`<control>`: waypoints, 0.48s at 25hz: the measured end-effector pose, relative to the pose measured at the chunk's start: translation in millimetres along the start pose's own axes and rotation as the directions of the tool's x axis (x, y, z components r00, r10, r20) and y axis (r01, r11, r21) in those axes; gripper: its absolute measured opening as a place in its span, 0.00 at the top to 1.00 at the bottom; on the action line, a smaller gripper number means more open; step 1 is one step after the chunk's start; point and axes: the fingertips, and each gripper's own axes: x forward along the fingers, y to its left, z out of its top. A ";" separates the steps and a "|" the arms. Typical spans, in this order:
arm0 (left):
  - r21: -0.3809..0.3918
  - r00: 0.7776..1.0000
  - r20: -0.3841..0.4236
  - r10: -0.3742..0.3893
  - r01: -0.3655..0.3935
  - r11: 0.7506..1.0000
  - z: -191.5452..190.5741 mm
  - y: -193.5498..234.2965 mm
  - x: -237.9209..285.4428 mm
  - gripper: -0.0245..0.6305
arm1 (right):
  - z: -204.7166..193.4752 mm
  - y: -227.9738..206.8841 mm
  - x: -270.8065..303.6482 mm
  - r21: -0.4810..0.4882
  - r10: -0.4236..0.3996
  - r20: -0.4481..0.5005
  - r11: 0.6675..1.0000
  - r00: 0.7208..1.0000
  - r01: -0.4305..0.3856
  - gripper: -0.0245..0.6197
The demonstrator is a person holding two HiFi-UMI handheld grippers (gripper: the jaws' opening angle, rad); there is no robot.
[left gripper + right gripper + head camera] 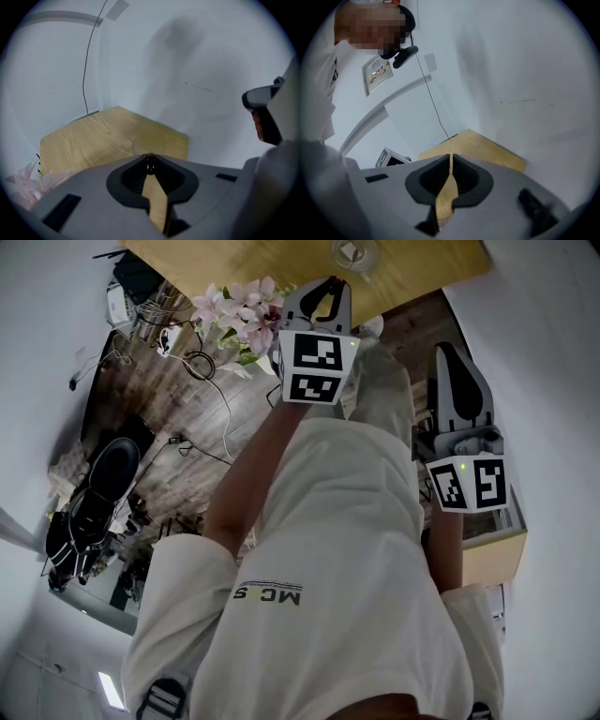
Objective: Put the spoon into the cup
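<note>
Left gripper: jaws drawn together at the tips, nothing seen to be held. Right gripper likewise closed and empty. Cup stands on the table, well apart from both.

Risk: clear glass is easily misjudged, so the cup could be knocked over on approach; the flowers could be brushed.

Spoon not located in any view. Cup cut off by the head view's top edge; dark speck at the left tips not identified

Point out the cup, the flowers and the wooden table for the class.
cup (354, 253): head view, its clear glass body.
flowers (239, 313): head view, the pink petals.
wooden table (422, 263): head view, its bare top.
</note>
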 end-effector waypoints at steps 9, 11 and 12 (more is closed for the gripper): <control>0.055 1.000 -0.022 0.003 -0.002 0.999 -0.6 -2.3 20.6 0.88 | -1.1 0.7 -0.7 0.012 -0.006 -0.004 1.000 1.000 0.006 0.90; 0.054 1.000 -0.031 0.000 0.002 0.999 -1.5 -3.2 24.0 0.88 | -0.8 1.3 -0.7 0.015 -0.006 -0.002 1.000 1.000 0.006 0.90; 0.049 0.999 -0.035 -0.005 0.007 0.999 -2.0 -4.0 25.6 0.88 | -0.6 1.4 -0.6 0.017 -0.006 -0.001 1.000 1.000 0.006 0.90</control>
